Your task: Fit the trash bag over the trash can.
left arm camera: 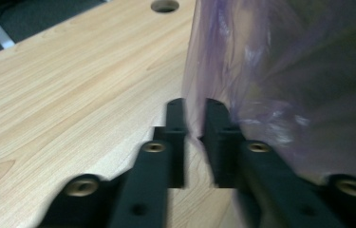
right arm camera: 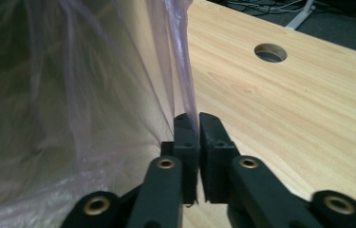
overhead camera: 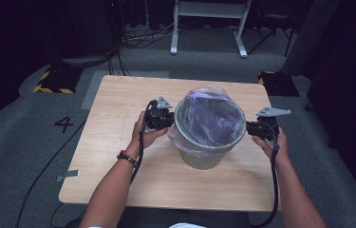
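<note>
We see a pale green bin (overhead camera: 207,151) standing near the middle of a wooden table (overhead camera: 118,137), lined with a thin purple bag (overhead camera: 209,116) whose edge is folded out over the bin's rim. Everything else sits relative to that bin. The left gripper (overhead camera: 167,117) is just beside the bin's left rim, held in the person's left hand (overhead camera: 146,134), and the right gripper (overhead camera: 250,127) is just beside the bin's right rim, held in the right hand (overhead camera: 274,142); the two face each other across the bin. In the left gripper view, the black jaws stand a little apart with a fold of the bag's film running into the gap between them, and we cannot tell whether the pads press on it (the picture is somewhat blurred). In the right gripper view, the jaws are nearly together with the bag's edge passing down between them; the film appears pinched there, so this gripper looks clamped on the bag. Beyond the bin, toward the table's far edge, a round hole (right arm camera: 270,52) is cut through the tabletop. A cable (overhead camera: 140,147) trails from the left gripper back along the forearm.
</note>
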The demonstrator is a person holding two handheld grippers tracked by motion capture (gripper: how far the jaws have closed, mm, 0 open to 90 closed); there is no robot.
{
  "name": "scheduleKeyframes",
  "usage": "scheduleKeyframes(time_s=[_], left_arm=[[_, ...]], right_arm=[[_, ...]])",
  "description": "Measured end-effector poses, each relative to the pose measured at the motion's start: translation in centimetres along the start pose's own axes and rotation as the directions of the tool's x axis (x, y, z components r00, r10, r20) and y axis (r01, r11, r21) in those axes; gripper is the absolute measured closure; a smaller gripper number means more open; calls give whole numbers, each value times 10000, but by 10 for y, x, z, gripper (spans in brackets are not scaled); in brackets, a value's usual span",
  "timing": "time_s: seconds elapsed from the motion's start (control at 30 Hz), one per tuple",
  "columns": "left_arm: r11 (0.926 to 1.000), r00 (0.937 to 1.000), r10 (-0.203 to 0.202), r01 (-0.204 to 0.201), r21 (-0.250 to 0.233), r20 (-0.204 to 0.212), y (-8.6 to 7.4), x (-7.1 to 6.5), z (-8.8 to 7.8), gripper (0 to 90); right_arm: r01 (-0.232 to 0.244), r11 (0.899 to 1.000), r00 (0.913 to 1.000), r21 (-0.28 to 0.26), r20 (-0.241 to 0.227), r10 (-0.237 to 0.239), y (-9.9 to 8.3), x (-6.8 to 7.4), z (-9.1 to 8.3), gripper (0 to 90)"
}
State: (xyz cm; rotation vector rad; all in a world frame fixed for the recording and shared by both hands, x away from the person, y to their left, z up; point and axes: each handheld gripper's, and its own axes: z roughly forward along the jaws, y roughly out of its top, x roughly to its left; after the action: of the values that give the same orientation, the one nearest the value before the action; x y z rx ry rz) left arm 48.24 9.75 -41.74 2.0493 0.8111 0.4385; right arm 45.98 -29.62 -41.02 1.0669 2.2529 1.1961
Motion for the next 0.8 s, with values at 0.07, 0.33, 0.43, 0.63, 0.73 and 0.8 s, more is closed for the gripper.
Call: scheduleKeyframes(time_s=[0.07,0.33,0.43,0.63,0.73,0.8], left_arm=[[9997,9985,201,-207,-113,-518,-4,-1,-9,562],[9839,9888,1416,-1351,-1170,483,-27,-20,-55,273],[9781,9784,1788,-1654,-1261,1034,-30,-30,-60,226],[9681,9631,2326,-2160,-1271,1353,-29,-48,-58,213],[9628,9568,2596,-2459,-1117,1310,-26,-53,-53,257],[9593,9533,2773,-2680,-887,1196,-24,-55,-49,288]], right_arm=[[106,9999,9999,-118,105,-104,-3,0,-5,807],[1328,9860,9909,-1007,-95,-1344,-18,9,-39,457],[2086,9704,9740,-1216,-644,-2174,-26,21,-47,399],[3147,9410,9423,-1249,-778,-3255,-30,42,-44,324],[3723,9242,9254,-854,-418,-3767,-27,51,-36,344],[3922,9173,9187,-685,-211,-3944,-26,54,-31,425]])
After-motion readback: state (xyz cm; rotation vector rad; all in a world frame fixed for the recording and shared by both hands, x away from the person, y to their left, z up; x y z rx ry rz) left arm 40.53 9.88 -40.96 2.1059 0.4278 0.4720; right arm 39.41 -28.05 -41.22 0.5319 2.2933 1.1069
